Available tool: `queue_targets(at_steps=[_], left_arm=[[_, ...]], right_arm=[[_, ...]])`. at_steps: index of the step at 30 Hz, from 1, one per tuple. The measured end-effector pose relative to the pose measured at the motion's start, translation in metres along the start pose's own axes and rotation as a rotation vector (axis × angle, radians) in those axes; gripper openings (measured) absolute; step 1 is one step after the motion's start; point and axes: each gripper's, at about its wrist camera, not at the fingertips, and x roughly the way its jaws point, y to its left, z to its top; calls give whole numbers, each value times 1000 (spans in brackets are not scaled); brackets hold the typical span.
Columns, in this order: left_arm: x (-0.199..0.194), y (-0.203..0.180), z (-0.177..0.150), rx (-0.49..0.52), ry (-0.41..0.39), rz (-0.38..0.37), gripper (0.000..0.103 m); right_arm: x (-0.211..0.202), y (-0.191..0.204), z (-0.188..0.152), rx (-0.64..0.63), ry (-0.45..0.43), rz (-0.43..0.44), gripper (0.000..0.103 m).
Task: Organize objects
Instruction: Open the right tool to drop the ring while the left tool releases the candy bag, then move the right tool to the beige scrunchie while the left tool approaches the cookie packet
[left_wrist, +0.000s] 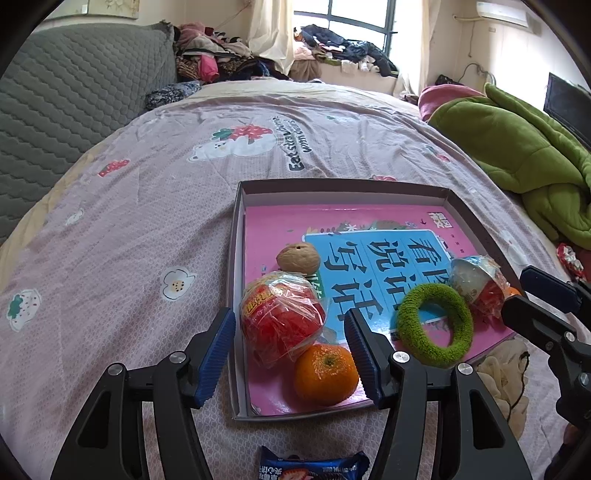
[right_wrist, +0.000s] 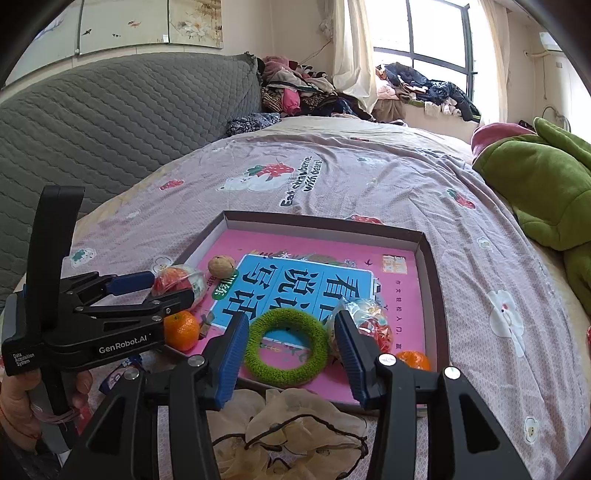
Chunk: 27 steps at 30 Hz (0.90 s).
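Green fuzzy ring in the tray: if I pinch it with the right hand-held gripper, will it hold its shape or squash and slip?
The green fuzzy ring looks like plush fabric, so it will probably squash and feel light. Its fuzzy surface should give the ribbed blue pads grip, so slipping seems unlikely. Lying flat on the pink book, it probably won't roll.

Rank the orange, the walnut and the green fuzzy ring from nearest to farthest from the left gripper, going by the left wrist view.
From the left gripper:
1. Orange, right between the open jaws, near edge of the tray.
2. Green fuzzy ring, just off to the right on the book.
3. Walnut, farther ahead, beyond the red wrapped snack.
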Motion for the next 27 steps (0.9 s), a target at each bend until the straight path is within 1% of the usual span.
queue_targets(at_steps=[8,13,18,27], left_arm=[[-13,0,1,-3,-14,-9,63],[-21,-1,2,-8,-17,-9,64],[-38,-1,5,-18,-39,-16,64],[-76,-5,4,-13,-85,-26,64]], right_arm=[[-4,1,0,3,4,8,50],[-8,0,0,10,7,11,53],[-18,-4,2,20,-9,9,53],[-48,-3,7,18,-56,1,53]])
